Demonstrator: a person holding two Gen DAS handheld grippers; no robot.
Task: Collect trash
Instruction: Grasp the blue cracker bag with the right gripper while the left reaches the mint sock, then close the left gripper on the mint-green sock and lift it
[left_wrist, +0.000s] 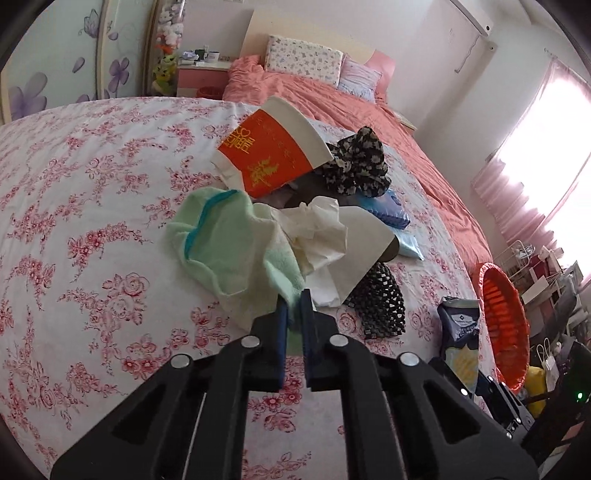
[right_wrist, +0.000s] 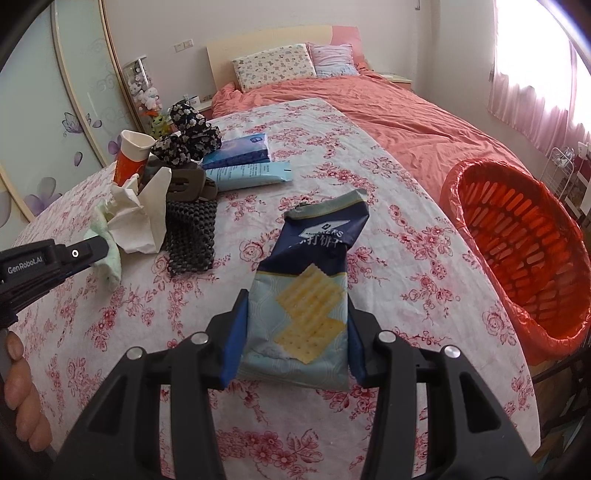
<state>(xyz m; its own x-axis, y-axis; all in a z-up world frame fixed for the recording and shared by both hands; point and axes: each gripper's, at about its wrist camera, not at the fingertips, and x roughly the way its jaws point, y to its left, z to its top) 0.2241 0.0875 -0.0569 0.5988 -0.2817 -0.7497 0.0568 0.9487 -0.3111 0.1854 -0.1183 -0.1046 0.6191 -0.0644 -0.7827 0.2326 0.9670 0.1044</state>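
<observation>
My left gripper (left_wrist: 294, 308) is shut on the near corner of a pale green cloth (left_wrist: 229, 240) lying on the floral tablecloth (left_wrist: 92, 258). Against the cloth lie a crumpled white tissue (left_wrist: 317, 229) and a tipped red paper cup (left_wrist: 269, 147). My right gripper (right_wrist: 295, 310) is shut on a blue cracker bag (right_wrist: 306, 280), held upright above the table. The orange basket (right_wrist: 517, 240) with its red liner stands at the table's right edge, right of the bag. In the right wrist view the left gripper (right_wrist: 94, 251) shows at far left with the green cloth (right_wrist: 110, 258).
A black floral fabric piece (left_wrist: 354, 166), blue tissue packs (right_wrist: 240, 151), a brown hair clip (right_wrist: 192, 184) and a black mesh item (right_wrist: 192, 236) sit in the pile. A hand (right_wrist: 18, 369) shows at lower left. A pink bed (right_wrist: 388, 110) lies beyond the table.
</observation>
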